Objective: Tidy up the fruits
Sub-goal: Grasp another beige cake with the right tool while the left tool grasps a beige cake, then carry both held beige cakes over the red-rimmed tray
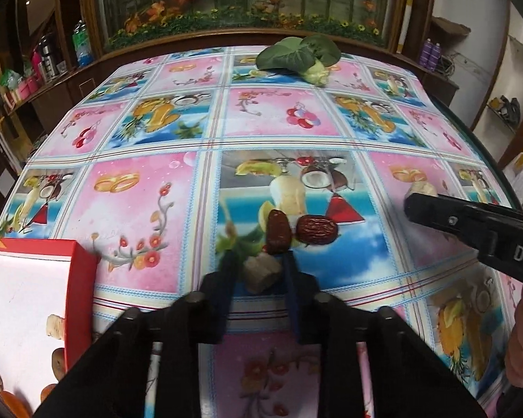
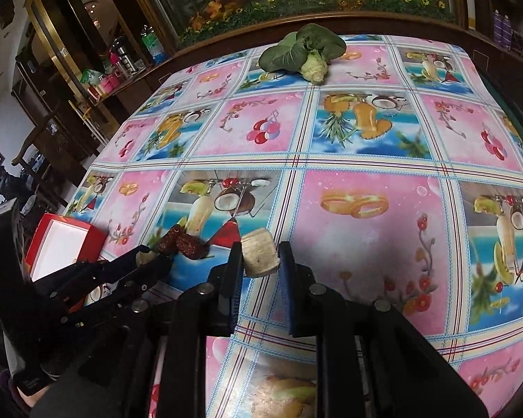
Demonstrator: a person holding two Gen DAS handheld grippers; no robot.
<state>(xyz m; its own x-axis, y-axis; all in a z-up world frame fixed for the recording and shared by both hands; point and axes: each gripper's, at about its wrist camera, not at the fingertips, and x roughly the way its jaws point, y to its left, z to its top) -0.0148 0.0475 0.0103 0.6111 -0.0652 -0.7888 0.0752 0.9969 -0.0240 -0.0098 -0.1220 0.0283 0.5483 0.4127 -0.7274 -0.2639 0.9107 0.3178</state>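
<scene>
Two dark red dates [image 1: 278, 231] [image 1: 317, 230] lie side by side on the fruit-print tablecloth [image 1: 139, 202]. Just in front of them my left gripper [image 1: 258, 261] is shut on a pale beige chunk [image 1: 261, 277], which sits low between its fingers. My right gripper [image 2: 260, 254] is shut on a second pale chunk [image 2: 259, 252], close above the cloth. In the left wrist view the right gripper [image 1: 415, 202] reaches in from the right with its chunk [image 1: 420, 188] at the tip. The right wrist view shows the left gripper [image 2: 153, 257] beside the dates [image 2: 181, 244].
A red box [image 1: 83, 278] with a white inside stands at the near left and holds a few pale and orange pieces; the box [image 2: 62, 244] also shows in the right wrist view. A leafy green vegetable [image 1: 296, 57] lies at the far edge. Wooden shelves and a planted glass case ring the table.
</scene>
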